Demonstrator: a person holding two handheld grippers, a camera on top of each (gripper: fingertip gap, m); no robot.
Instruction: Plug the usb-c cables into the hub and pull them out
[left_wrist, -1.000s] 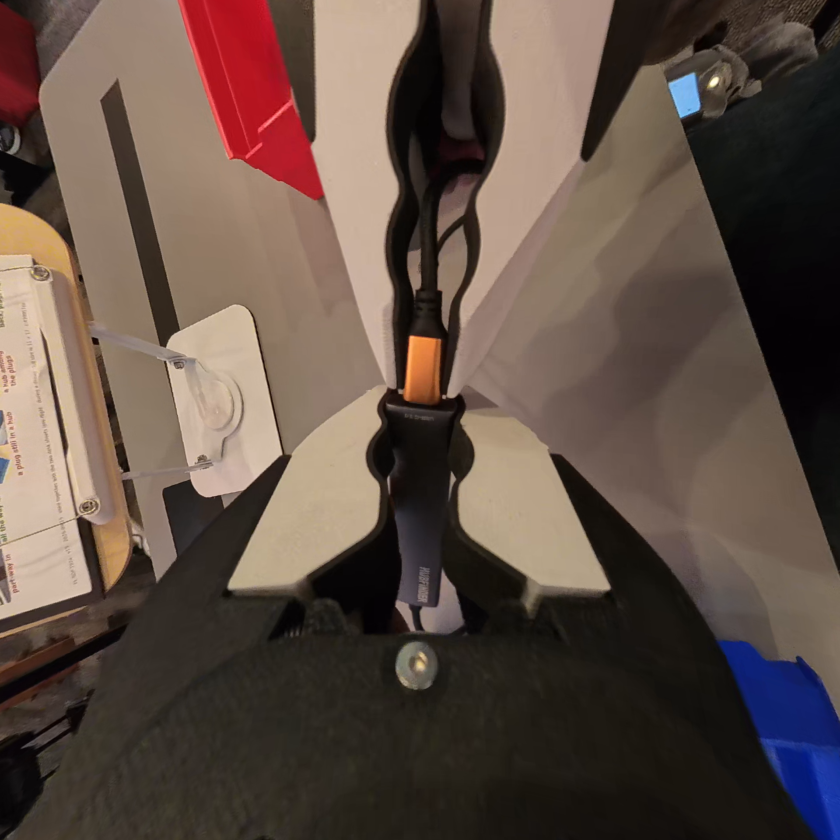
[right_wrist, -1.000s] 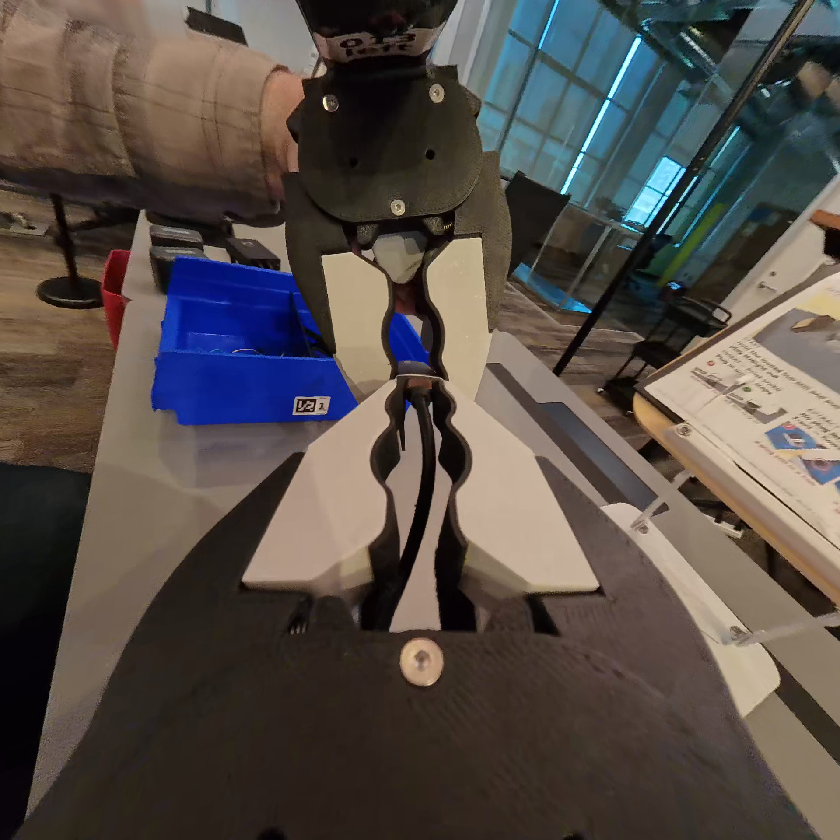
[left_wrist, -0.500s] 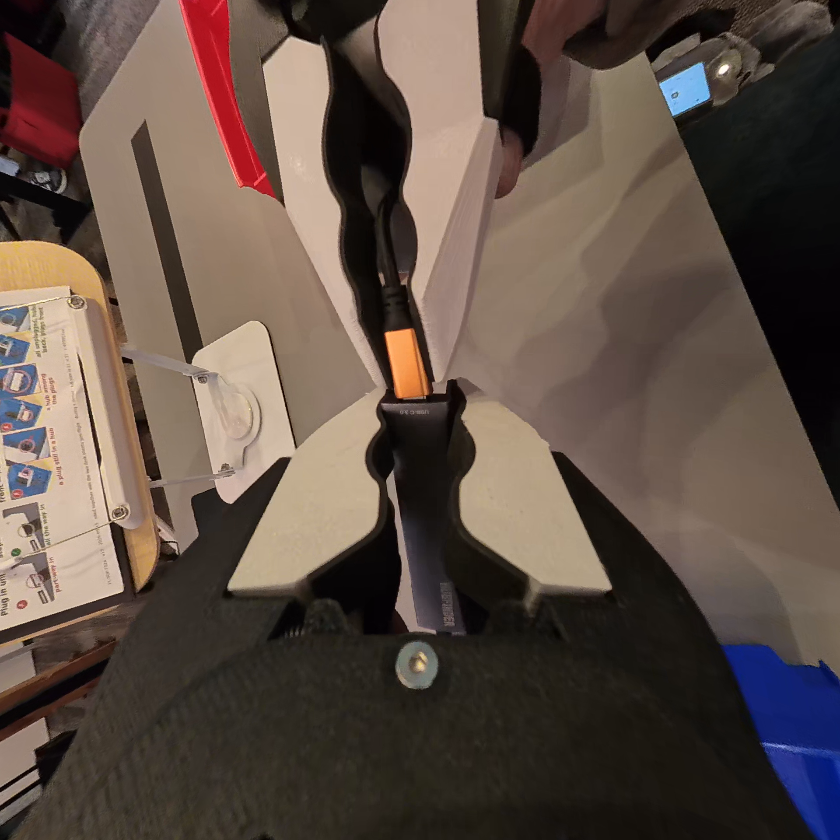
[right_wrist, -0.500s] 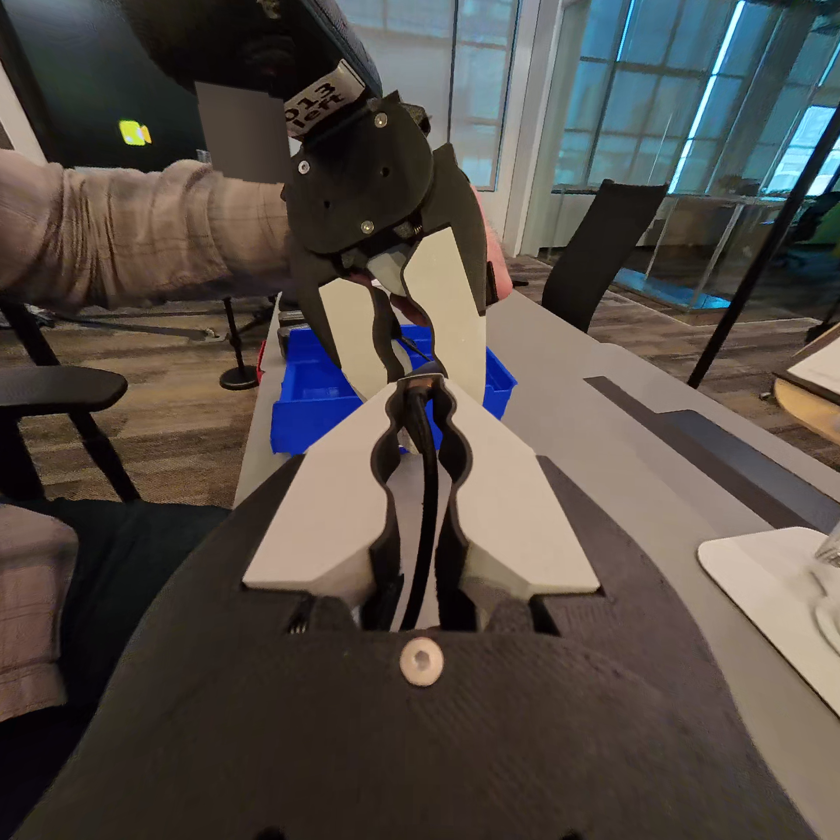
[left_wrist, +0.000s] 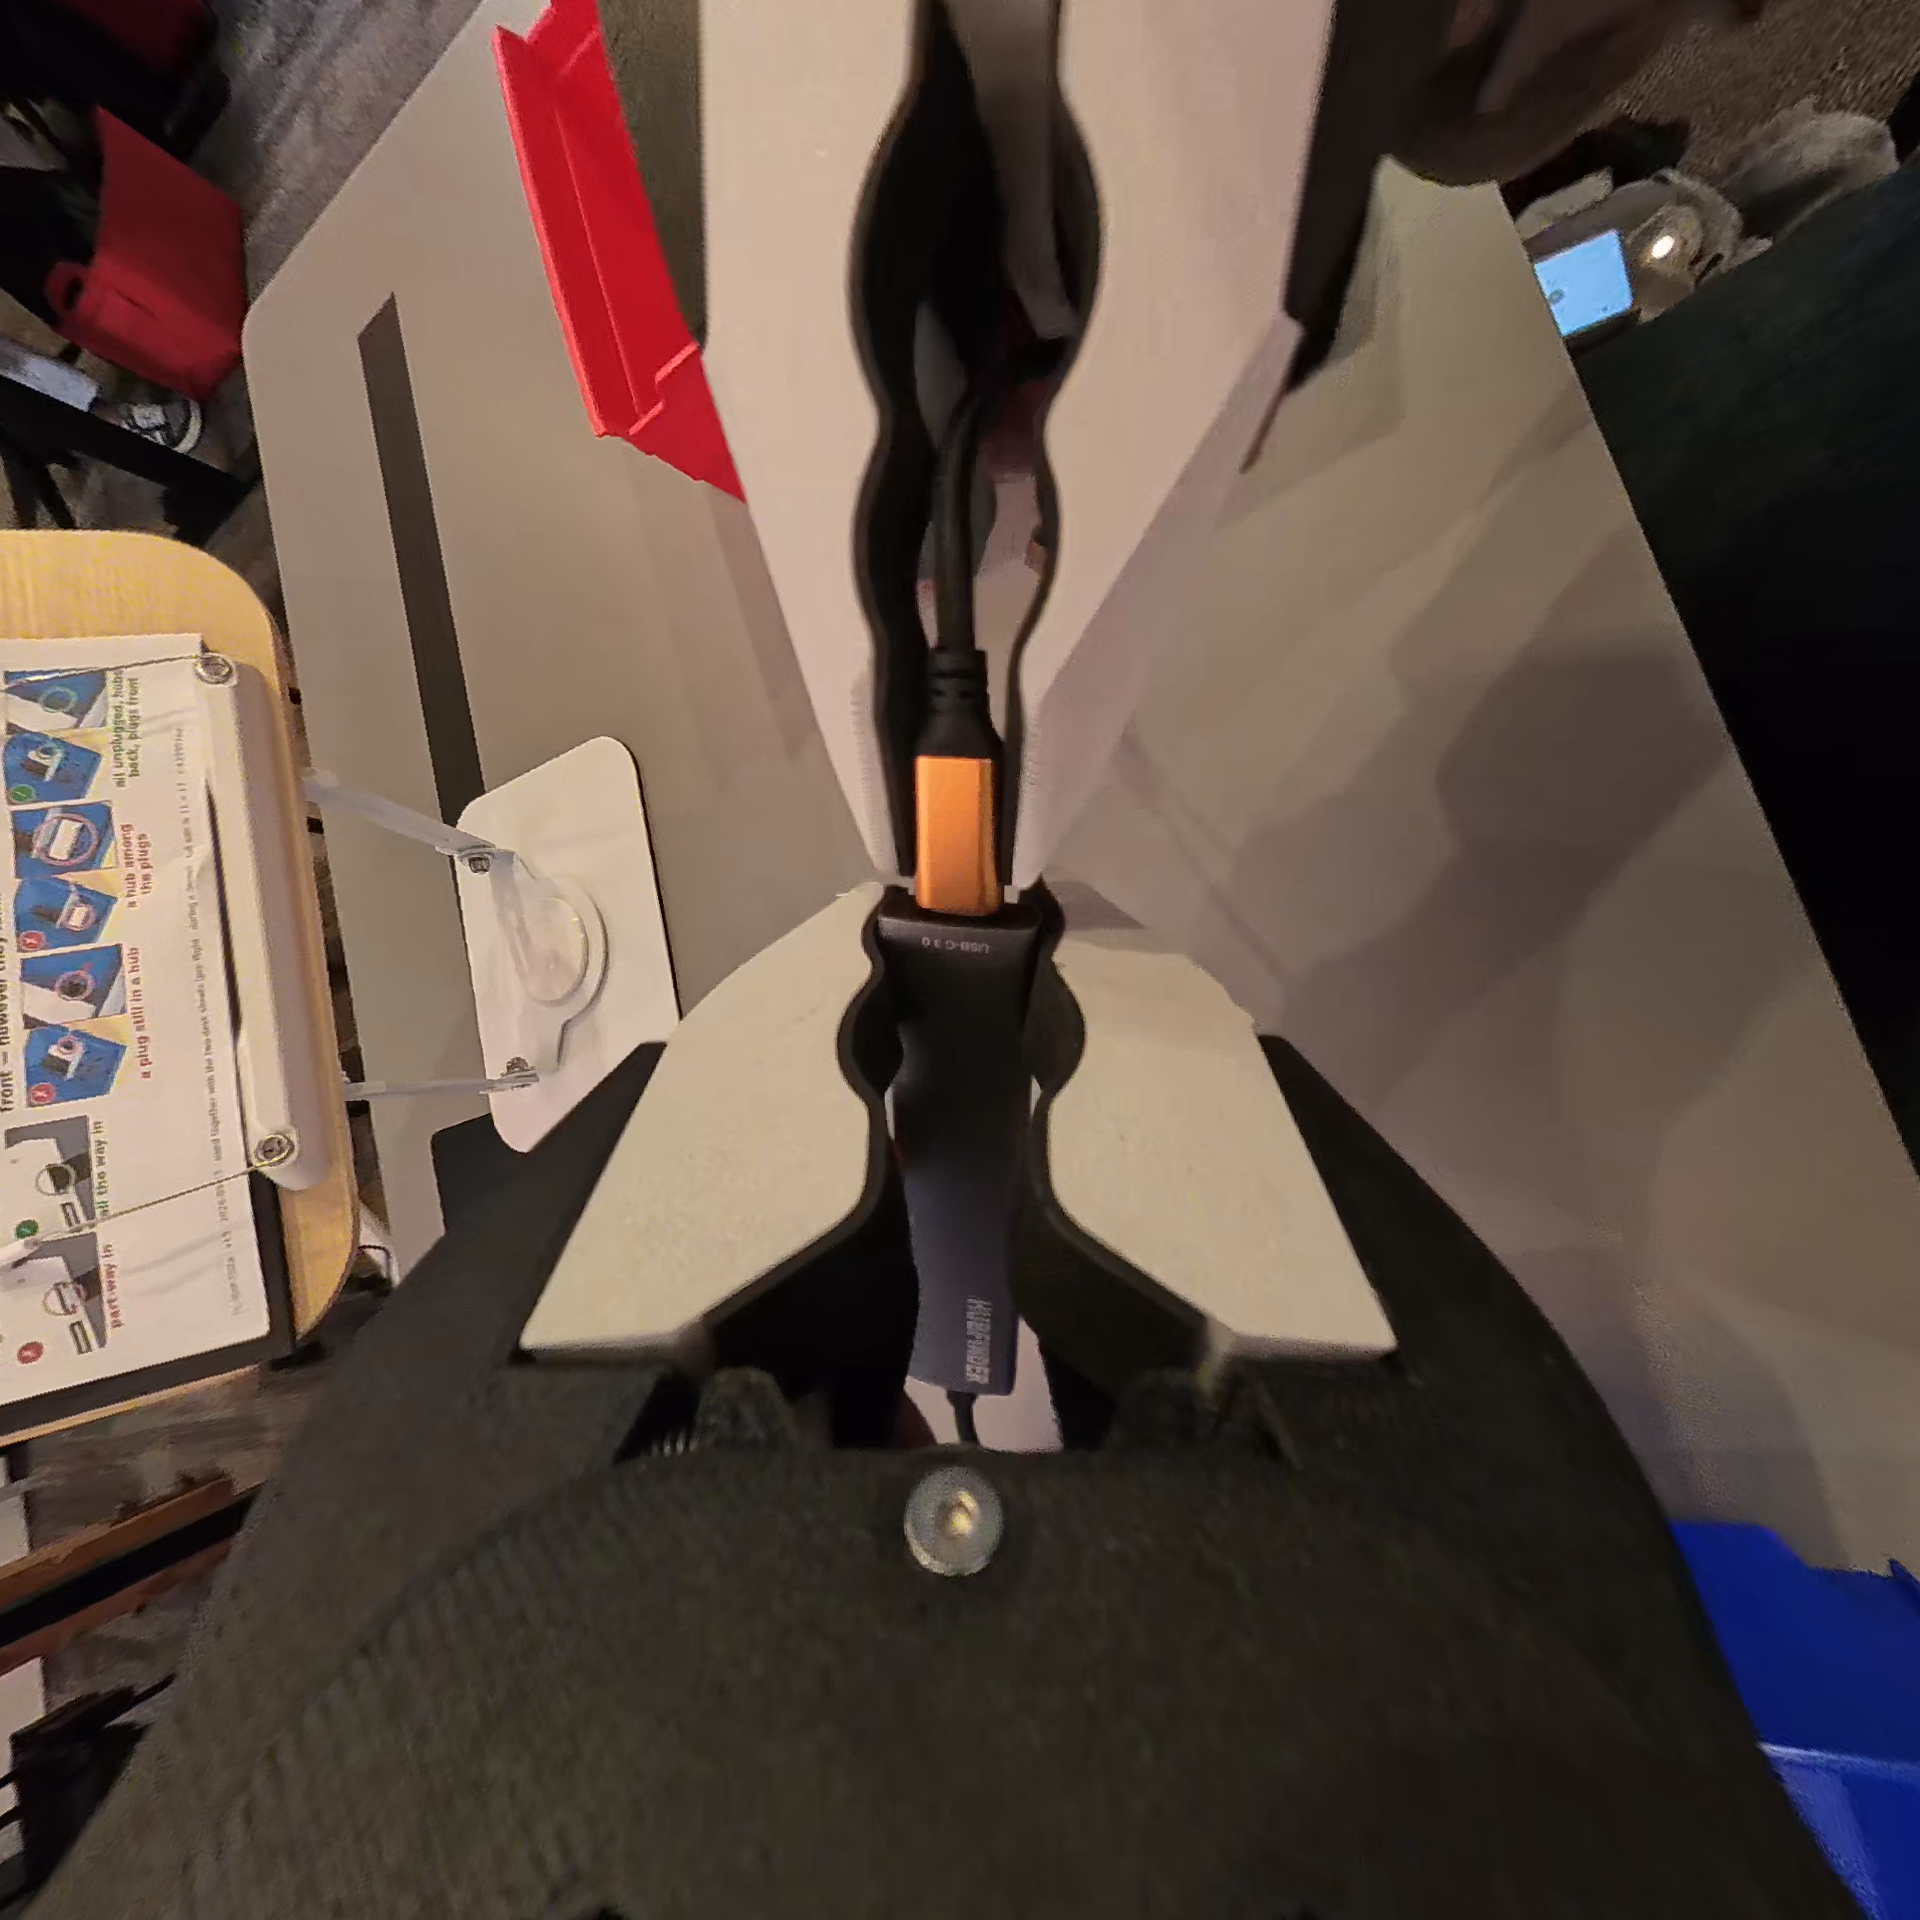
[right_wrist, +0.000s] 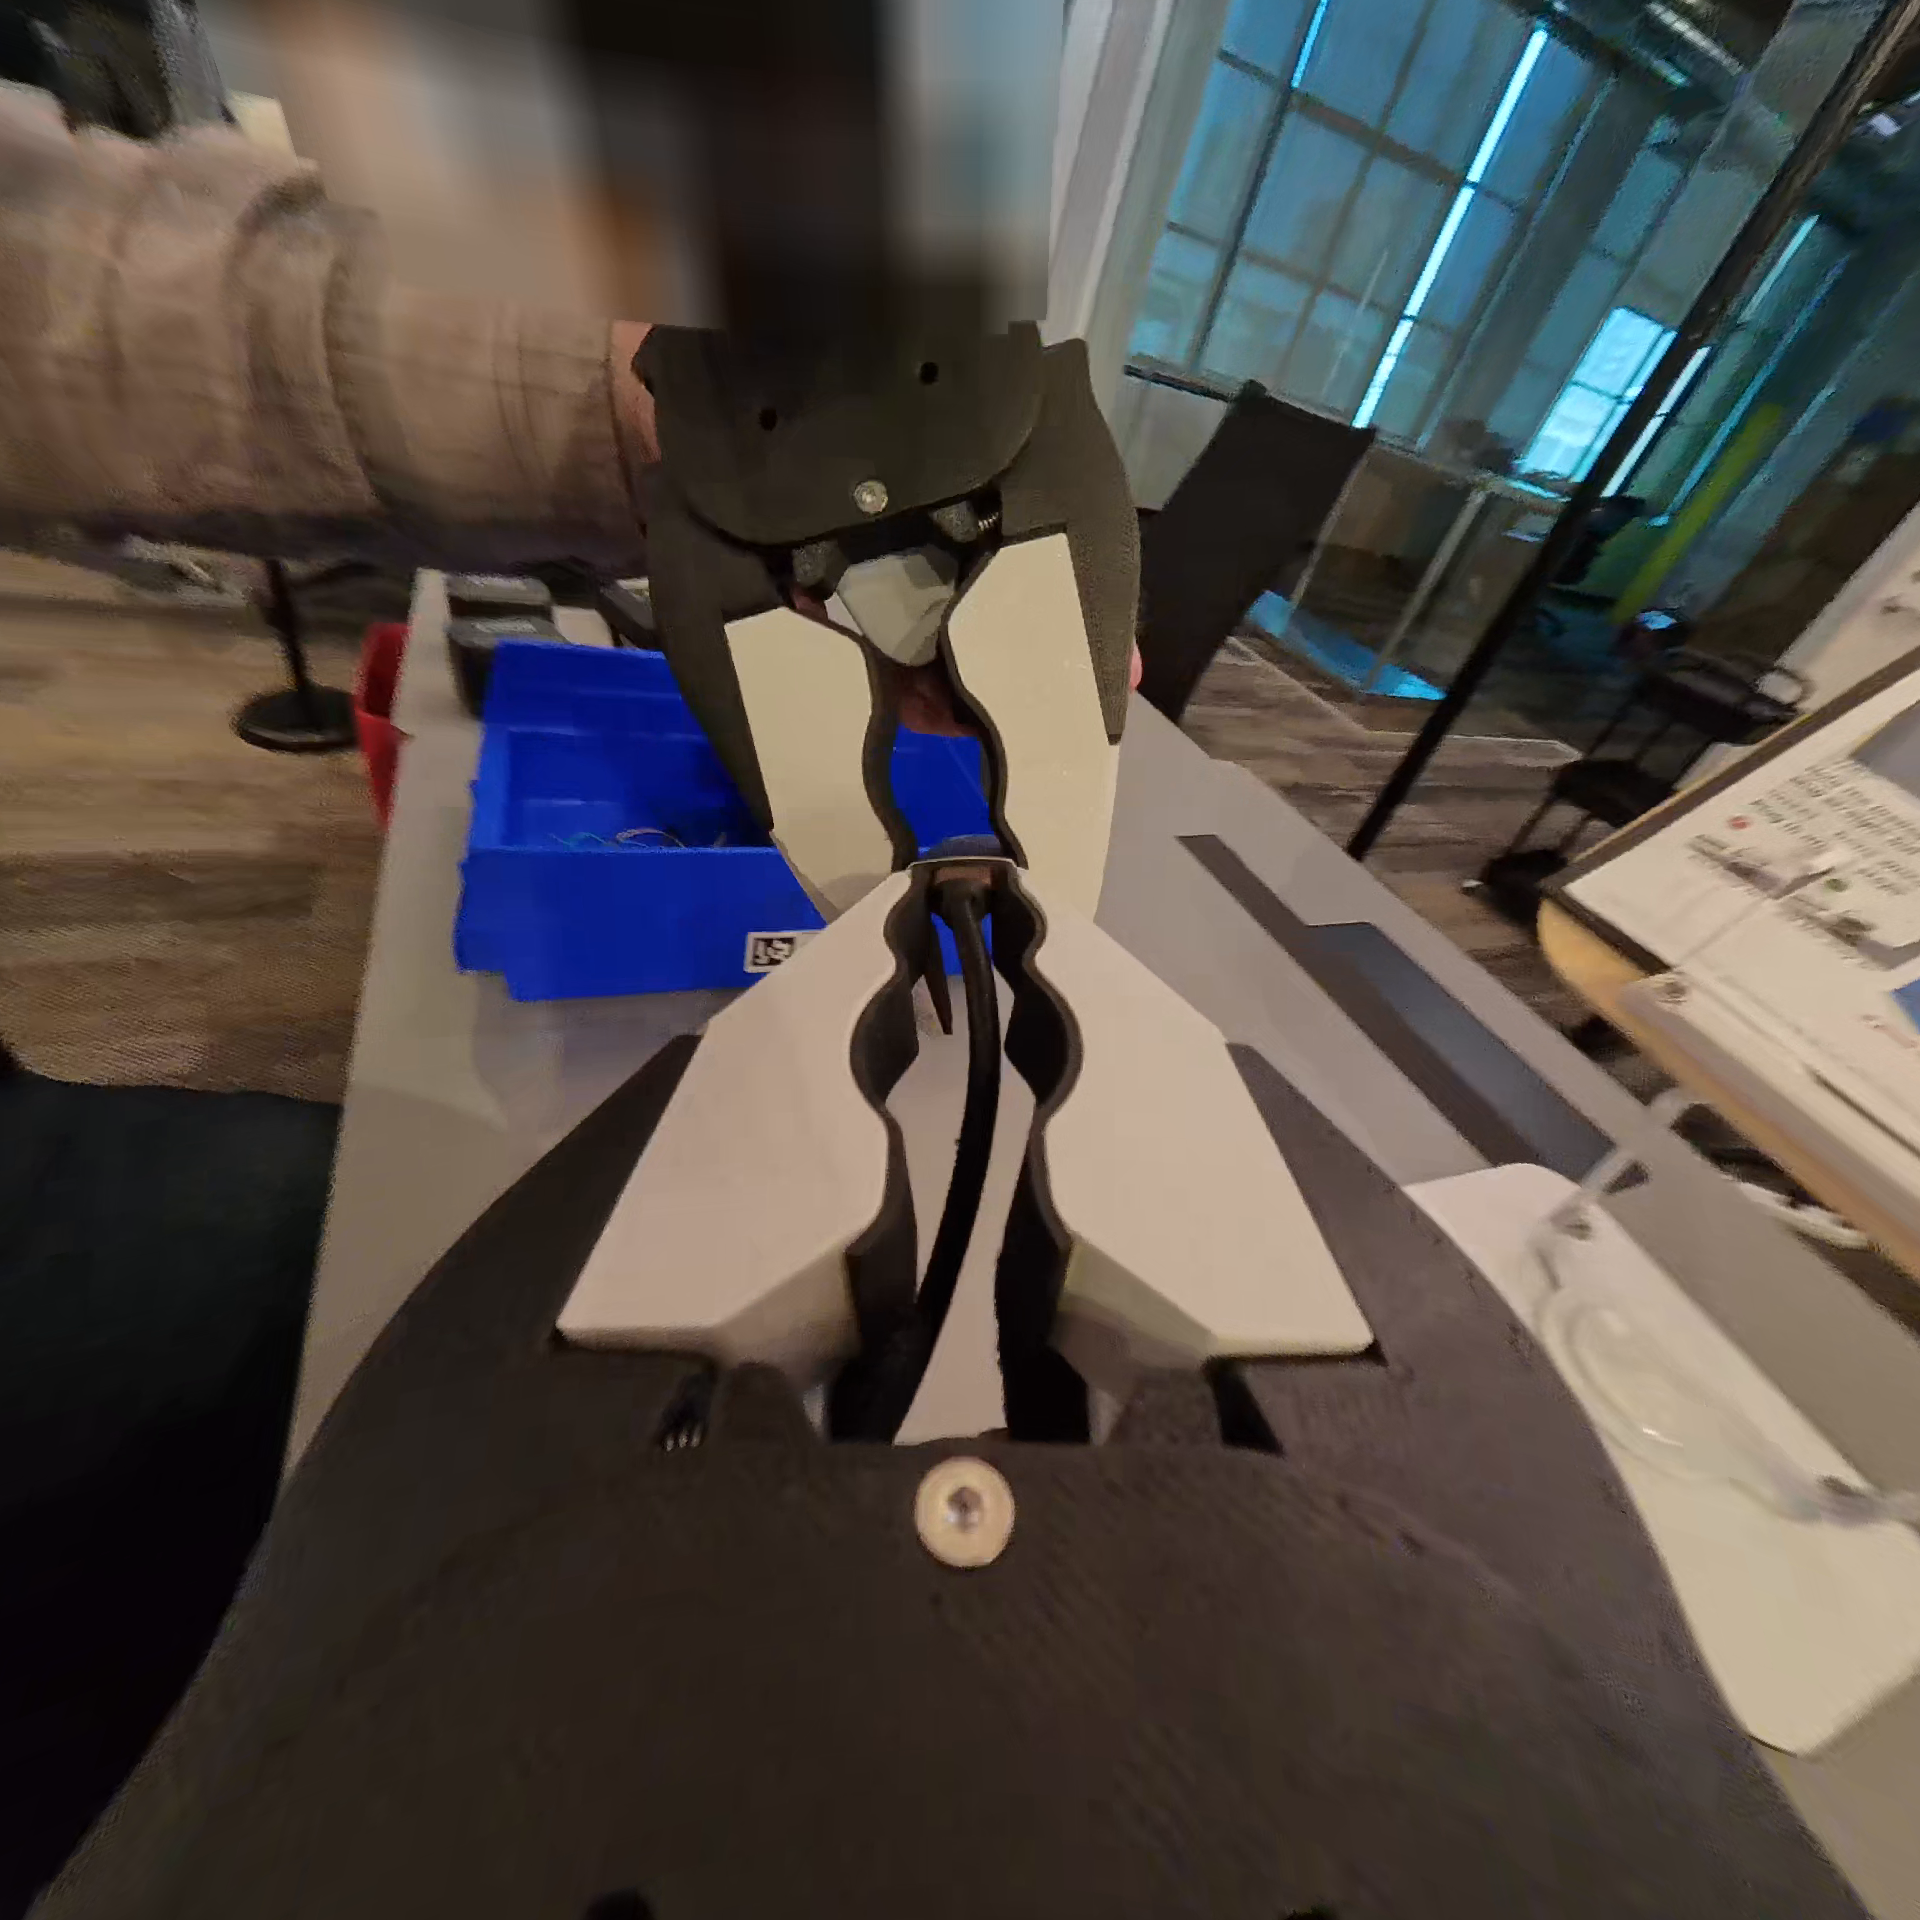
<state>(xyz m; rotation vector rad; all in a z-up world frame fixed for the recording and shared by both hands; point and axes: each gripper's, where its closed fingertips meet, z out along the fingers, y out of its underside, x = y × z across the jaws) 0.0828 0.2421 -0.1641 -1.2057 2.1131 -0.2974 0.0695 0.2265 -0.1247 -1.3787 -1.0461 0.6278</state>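
The hub (left_wrist: 961, 1122), a slim dark bar, sits lengthwise between the fingers of the left gripper (left_wrist: 956, 914), which are pressed in on its sides, its port end level with the fingertips. The orange plug (left_wrist: 954, 836) of a usb-c cable (left_wrist: 956, 582) stands at that port, its front edge at or just inside the mouth; how deep it sits cannot be told. The right gripper (right_wrist: 961, 883) pinches the plug from the opposite side, fingers closed around it, the black cord running back through the gap between them. The two pairs of fingertips nearly touch, tip to tip, above the grey table (left_wrist: 1455, 831).

What could go wrong, as I judge it:
- The plug may meet the port at a slight angle; pushing then would jam or bend the connector instead of seating it
- The hub is held only by side pressure along a smooth body, so a firm push or pull along its length could slide it back through the left fingers
- The fingertips are so close that they may collide before the plug is fully home, leaving it half in
- The cord trapped between the right fingers could drag the plug askew if the gripper twists

A red bin (left_wrist: 613, 260) and a blue bin (right_wrist: 623, 831) lie well apart from the work
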